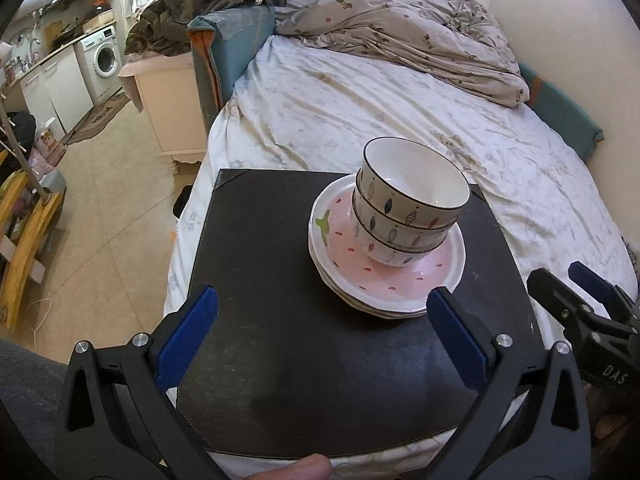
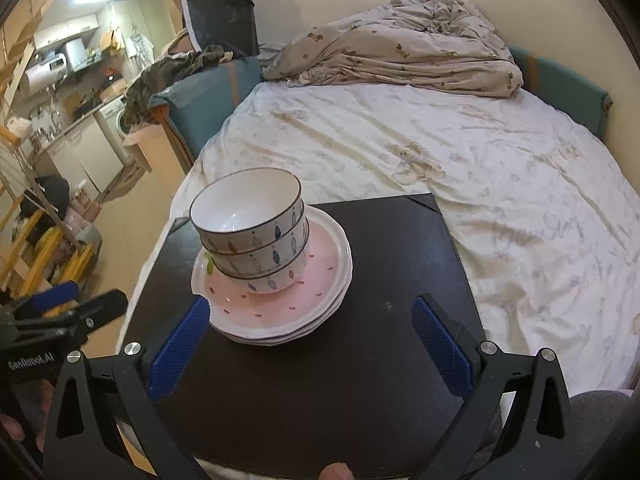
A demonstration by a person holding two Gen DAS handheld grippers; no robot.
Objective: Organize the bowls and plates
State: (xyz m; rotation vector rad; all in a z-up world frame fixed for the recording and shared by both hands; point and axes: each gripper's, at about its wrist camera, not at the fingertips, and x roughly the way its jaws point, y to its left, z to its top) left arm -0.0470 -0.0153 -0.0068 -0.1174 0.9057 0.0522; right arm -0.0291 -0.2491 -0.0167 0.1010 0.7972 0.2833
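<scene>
Left hand-held gripper (image 1: 322,330) and right hand-held gripper (image 2: 310,344): both released, empty. Mid-frame, three nested white fish-patterned ceramic bowls (image 1: 404,216) sit atop stacked pink-and-white plates (image 1: 400,284) on black board (image 1: 280,260). Stacking appears complete.

A: What are the tools built like?

B: Both match. The left gripper (image 1: 322,334) has a matte black frame that forks into two arms, each with a teardrop-shaped cut-out, and each arm ends in a ribbed blue pad. Its fingers (image 1: 188,338) are hinged with round silver screws, two on each side.

A: And the other one?

B: The right gripper (image 2: 310,346) has the same black fork, blue ribbed fingers (image 2: 438,346) and silver screws.

A: Any markings?

B: White lettering. From the right wrist view the left body reads "GenRobot.AI"; from the left wrist view the right body shows "DAS".

A: Clothing?

B: Grey fabric at the lower edges of both views.
</scene>
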